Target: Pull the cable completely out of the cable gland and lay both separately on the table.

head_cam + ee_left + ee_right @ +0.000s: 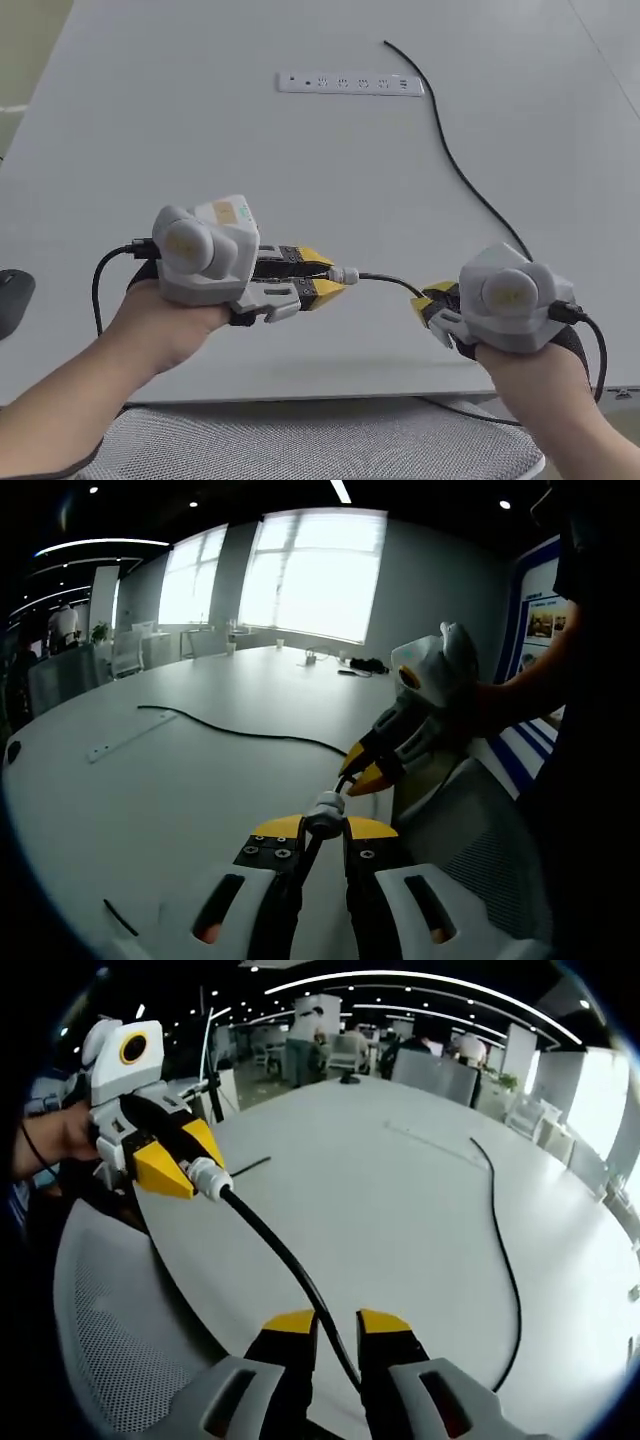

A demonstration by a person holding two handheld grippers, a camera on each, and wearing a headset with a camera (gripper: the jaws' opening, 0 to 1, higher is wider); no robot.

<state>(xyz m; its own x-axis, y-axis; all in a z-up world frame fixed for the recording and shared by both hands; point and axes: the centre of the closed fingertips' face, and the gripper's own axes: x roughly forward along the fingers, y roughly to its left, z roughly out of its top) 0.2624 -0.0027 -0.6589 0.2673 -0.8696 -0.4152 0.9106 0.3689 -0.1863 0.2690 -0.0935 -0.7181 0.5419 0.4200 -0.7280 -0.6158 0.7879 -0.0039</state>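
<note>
We are holding two grippers above the near edge of the table (300, 170), a smooth, pale grey slab. Both have grey plastic shells and yellow wedge tips. The left gripper (325, 278) is pinching the one gland (343, 274), a small pale plastic fitting with a rounded nut, between its jaws. One thin, round black cable (388, 281) is coming out of the gland and sagging a little on its way to the right gripper (432, 300), whose jaws are drawn close and pinching it. Gland and cable are hanging in the air off the table, and the cable is not yet out of the gland.

The left gripper view is showing us the gland end-on, seated between the tips. The right gripper view is giving us the cable lengthwise, a glossy line running from our tips up to the gland's ridged collar.

In the head view, one flat white power strip (350, 84) is lying near the far edge, and one black cord (460, 165) is snaking from there toward the near right corner. We cannot tell whether it is joining our cable. A grey mesh chair (300, 440) is sitting under the near edge
</note>
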